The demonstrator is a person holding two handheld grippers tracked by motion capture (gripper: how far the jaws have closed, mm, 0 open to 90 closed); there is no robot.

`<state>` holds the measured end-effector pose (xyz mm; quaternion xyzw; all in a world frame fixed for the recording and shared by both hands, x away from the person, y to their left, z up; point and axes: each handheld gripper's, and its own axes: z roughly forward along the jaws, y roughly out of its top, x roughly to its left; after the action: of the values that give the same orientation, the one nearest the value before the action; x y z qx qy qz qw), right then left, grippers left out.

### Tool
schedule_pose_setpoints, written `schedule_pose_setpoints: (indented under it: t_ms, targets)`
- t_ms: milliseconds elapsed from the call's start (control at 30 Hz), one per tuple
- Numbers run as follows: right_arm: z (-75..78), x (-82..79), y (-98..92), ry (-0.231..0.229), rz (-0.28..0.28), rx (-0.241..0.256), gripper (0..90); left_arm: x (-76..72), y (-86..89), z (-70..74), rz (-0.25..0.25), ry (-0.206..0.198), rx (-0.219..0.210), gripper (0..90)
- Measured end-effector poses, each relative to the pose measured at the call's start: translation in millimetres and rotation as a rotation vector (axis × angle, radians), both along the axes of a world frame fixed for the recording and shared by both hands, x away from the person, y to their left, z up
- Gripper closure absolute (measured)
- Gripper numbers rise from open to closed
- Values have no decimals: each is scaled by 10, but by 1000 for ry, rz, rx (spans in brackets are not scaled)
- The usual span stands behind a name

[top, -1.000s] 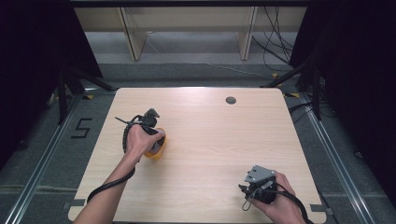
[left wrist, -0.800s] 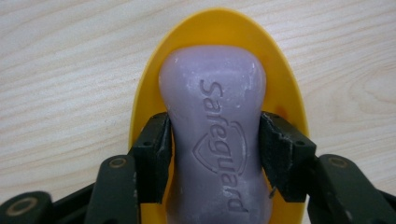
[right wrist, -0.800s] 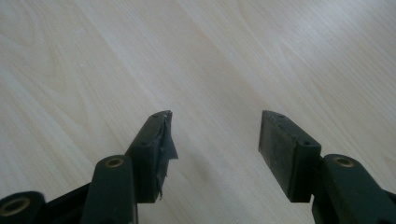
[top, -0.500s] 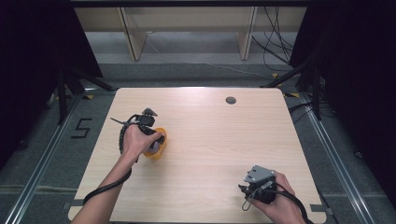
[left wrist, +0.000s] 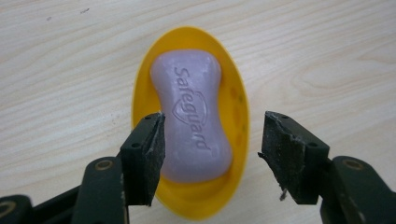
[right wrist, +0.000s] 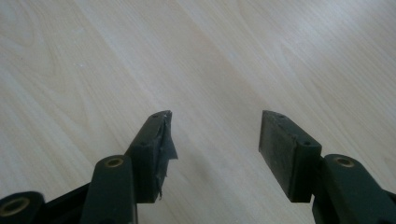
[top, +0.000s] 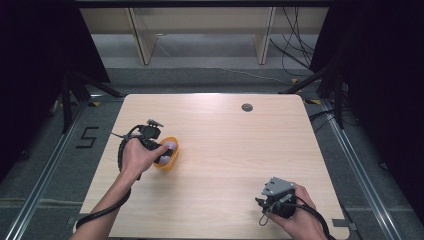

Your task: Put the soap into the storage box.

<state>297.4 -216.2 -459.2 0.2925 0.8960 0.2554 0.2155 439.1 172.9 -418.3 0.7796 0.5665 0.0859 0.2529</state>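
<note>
Shifted rightward with left gripper (left wrist: 210,135) since earlier: yellow dish (left wrist: 140,98) holding lavender soap (left wrist: 191,116), between wide-open fingers (left wrist: 149,154), ungripped.

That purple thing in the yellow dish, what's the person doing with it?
A person sits at a wooden table with a gripper in each hand. The left gripper hangs open over a purple soap bar stamped Safeguard, which lies in a yellow oval dish. Its jaws stand on either side of the soap without squeezing it, so it looks ready to grab it. The right gripper is open too, over bare table near the person.
</note>
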Motion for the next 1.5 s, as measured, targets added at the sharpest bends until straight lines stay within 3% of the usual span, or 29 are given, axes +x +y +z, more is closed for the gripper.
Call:
schedule_pose_setpoints:
  t_ms: [300,433,667,833,867,1033,1100,1200,1233,1367,1400,1467,1500]
  targets:
    - [5,3,-2,-8,8,-6,447,-206,89,30,-79,-50,-5,380]
    - [1,-14,5,8,-20,9,447,-294,118,12,-99,-66,-7,373]
    - [2,-12,4,7,-16,8,447,-453,191,-67,-113,-103,-14,367]
    - [3,-22,6,11,-28,12,446,-570,264,-187,-104,-146,-38,363]
    - [0,-26,10,11,-30,12,446,-593,291,-212,-112,-138,-43,362]
    - [3,-11,4,6,-16,6,446,-742,384,-423,-100,-178,-67,361]
    - [2,-12,5,5,-15,5,446,-810,447,-499,-118,-179,-63,361]
    - [0,-8,4,4,-16,5,445,-876,506,-590,-136,-201,-82,361]
    - [1,-7,3,4,-16,7,445,-921,499,-646,-113,-235,-120,361]
    - [4,-11,3,3,-16,7,445,-972,526,-681,-142,-237,-110,362]
    - [7,-14,3,1,-13,8,445,-988,491,-722,-104,-263,-141,361]
    - [7,-15,2,1,-12,9,444,-990,497,-725,-108,-260,-138,361]
    - [7,-15,2,1,-12,9,444,-987,529,-717,-143,-238,-108,361]
